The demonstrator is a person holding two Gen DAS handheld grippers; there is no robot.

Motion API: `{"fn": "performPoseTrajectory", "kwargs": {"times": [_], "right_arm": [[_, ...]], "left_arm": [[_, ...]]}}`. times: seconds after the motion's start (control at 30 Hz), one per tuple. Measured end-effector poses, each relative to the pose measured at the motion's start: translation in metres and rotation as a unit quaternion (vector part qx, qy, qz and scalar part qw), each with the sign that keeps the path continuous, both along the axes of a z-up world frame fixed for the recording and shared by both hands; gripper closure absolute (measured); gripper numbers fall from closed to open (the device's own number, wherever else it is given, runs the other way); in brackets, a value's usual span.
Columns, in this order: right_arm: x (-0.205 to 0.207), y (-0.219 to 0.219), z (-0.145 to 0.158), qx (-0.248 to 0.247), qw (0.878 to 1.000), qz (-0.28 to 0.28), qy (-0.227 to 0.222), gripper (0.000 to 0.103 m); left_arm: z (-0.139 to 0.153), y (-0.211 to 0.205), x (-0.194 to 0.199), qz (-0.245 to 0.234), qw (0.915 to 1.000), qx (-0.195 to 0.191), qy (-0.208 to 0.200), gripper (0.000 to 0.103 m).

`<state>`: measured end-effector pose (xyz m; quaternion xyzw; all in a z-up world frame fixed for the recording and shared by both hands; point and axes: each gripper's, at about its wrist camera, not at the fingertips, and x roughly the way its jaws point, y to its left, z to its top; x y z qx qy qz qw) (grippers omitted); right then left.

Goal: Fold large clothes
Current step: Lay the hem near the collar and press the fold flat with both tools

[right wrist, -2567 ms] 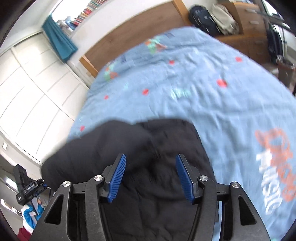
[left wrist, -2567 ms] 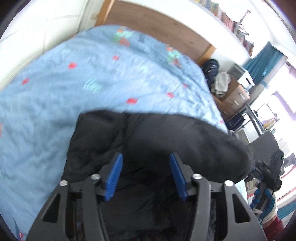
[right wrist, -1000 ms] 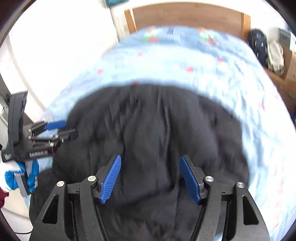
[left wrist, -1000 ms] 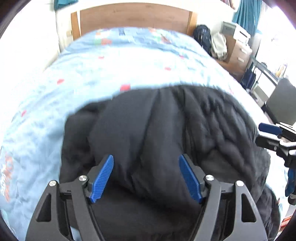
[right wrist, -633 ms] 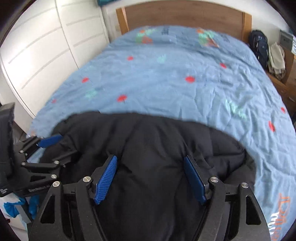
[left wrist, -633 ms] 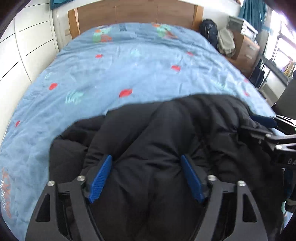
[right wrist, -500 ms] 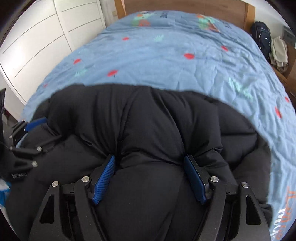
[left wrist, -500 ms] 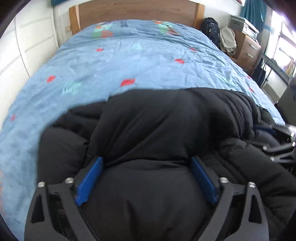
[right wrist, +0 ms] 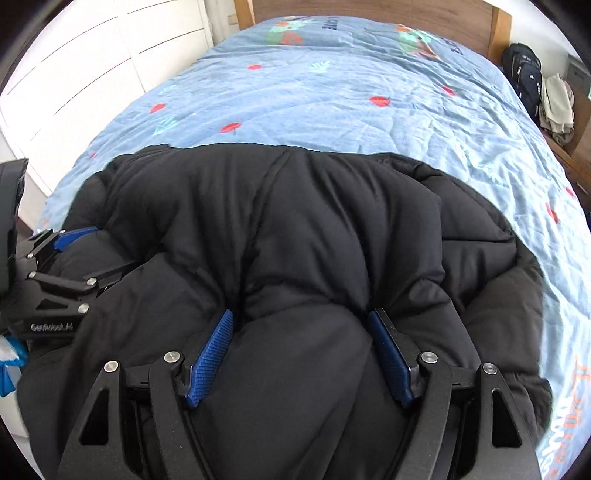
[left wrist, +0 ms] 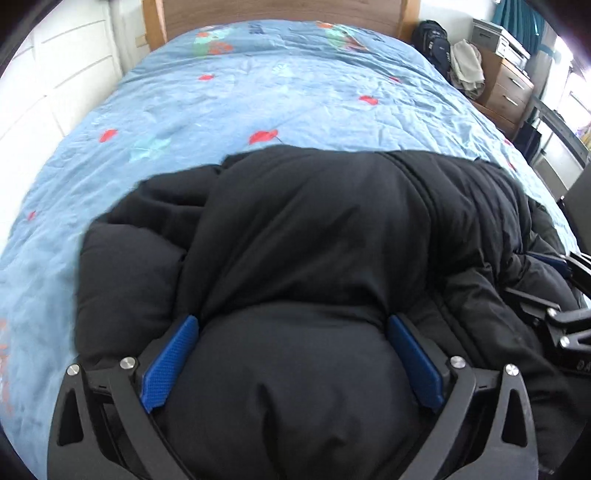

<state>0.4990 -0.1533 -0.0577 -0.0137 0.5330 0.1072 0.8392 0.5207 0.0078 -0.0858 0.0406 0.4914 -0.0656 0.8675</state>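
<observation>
A black puffer jacket (left wrist: 303,236) lies bunched on the near end of the bed, also filling the right wrist view (right wrist: 295,229). My left gripper (left wrist: 291,325) is open with its blue pads wide apart, and a thick roll of the jacket bulges between them. My right gripper (right wrist: 301,321) is open the same way, pressed into the jacket's padding. The left gripper shows at the left edge of the right wrist view (right wrist: 55,273); the right gripper shows at the right edge of the left wrist view (left wrist: 561,317).
The bed has a blue duvet (left wrist: 295,92) with red and green prints and a wooden headboard (left wrist: 280,11). White wardrobe doors (right wrist: 92,62) stand on the left. A backpack (left wrist: 432,37), clothes and a wooden drawer unit (left wrist: 506,92) stand on the right.
Both grippers have come down and pushed forward into the jacket, so padding now bulges between the open pads. The jacket has gone from held up and moving to lying bunched on the bed.
</observation>
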Motion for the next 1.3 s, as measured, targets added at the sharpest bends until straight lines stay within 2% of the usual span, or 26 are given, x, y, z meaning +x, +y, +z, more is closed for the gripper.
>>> {"fn": "performPoseTrajectory", "kwargs": {"times": [0.1,0.2,0.27,0.37,0.43,0.63,0.9,1.3], "right_arm": [[-0.013,0.002,0.017,0.000,1.000,0.008,-0.019,0.029],[-0.037,0.001,0.046,0.029,0.997,0.014,-0.065,0.028],[-0.049,0.002,0.050,0.040,0.996,0.019,-0.077,0.024],[-0.061,0.002,0.026,0.022,0.998,0.025,-0.055,0.023],[-0.070,0.000,0.010,0.015,0.998,0.026,-0.057,0.023],[-0.076,-0.001,-0.005,0.024,0.997,0.023,-0.076,0.023],[-0.082,-0.002,-0.012,0.029,0.994,0.020,-0.099,0.023],[-0.101,-0.002,-0.013,0.037,0.989,0.023,-0.145,0.023]], "left_arm": [[0.021,0.000,-0.025,0.013,0.9995,-0.005,-0.028,0.001],[0.038,-0.003,-0.053,0.019,0.9980,-0.017,-0.059,0.001],[0.041,-0.007,-0.066,0.013,0.9975,-0.024,-0.065,0.001],[0.027,-0.017,-0.079,-0.005,0.9985,-0.012,-0.053,0.001],[0.013,-0.018,-0.084,-0.008,0.9989,-0.004,-0.046,0.001],[-0.012,-0.004,-0.089,0.013,0.9986,-0.036,-0.037,0.000],[-0.019,-0.006,-0.097,0.013,0.9977,-0.033,-0.057,0.000],[-0.026,-0.007,-0.119,0.017,0.9927,-0.034,-0.115,0.000]]}}
